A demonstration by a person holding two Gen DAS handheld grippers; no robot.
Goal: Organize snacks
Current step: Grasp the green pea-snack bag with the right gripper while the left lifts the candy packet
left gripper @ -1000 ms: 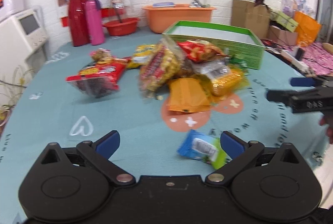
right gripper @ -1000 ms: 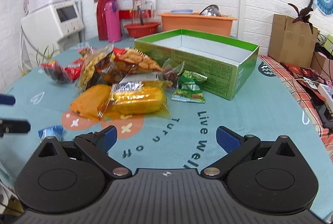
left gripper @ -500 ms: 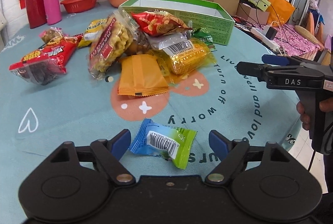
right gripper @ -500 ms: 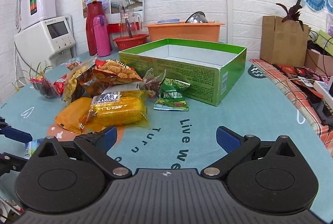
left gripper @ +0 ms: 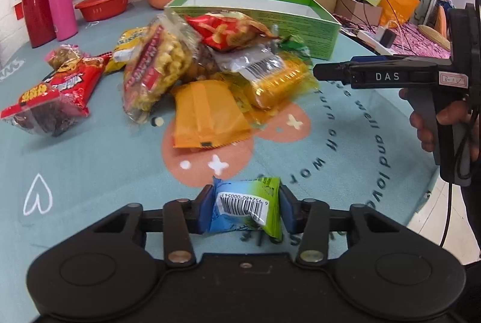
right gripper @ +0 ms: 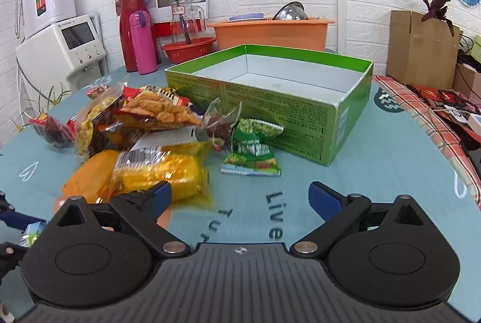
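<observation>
Both tongs seen | left tongs (left gripper: 245, 207) just closed, pinching blue-green packet (left gripper: 245, 202) | right tongs (right gripper: 240, 198) agape, empty

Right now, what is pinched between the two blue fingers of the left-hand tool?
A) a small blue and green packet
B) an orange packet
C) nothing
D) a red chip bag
A: the left gripper has just closed its pads on the small blue and green packet with a barcode.
</observation>
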